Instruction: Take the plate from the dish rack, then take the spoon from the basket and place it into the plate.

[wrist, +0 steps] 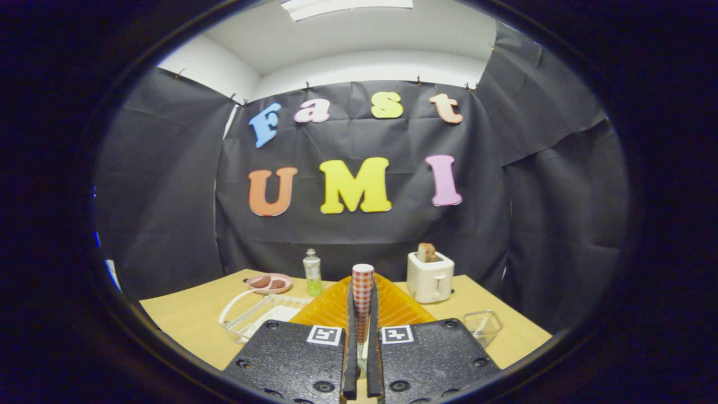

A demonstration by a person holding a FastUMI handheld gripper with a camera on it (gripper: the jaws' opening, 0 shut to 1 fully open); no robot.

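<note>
Spoon point(363, 276) first: what I take to be its red-and-white checked handle stands upright between your tongs point(363, 293). They are drawn narrow, and both fingers appear to press on its sides. That upright hold makes sense, since the pinch falls across the thin handle and the piece cannot swing. The bowl end is hidden low between the fingers, so I cannot tell which way it faces.

The orange ribbed plate point(399, 310) lies flat on the counter point(185, 320) at 12 o'clock, just beyond your fingertips and directly behind the spoon. Judging by that, the plate step is done. It sits out of the white wire dish rack point(252, 317), which stands at 10 o'clock, just beside the plate's left rim. The small clear basket point(483, 326) is at 2 o'clock, apart from the plate, and I can make out nothing in it.

You are lined up on the plate's middle, which seems to be why the spoon is carried straight ahead and not off to one side.

Farther back, a green bottle point(312, 272) stands at 11 o'clock with a pink dish point(270, 283) beside it. A white toaster point(429, 278) with bread in its slot is at 1 o'clock. All three are clear of your path.

My reading is that the spoon should be lowered and tipped before you ease the tongs apart, or it may bounce on the ridges.
</note>
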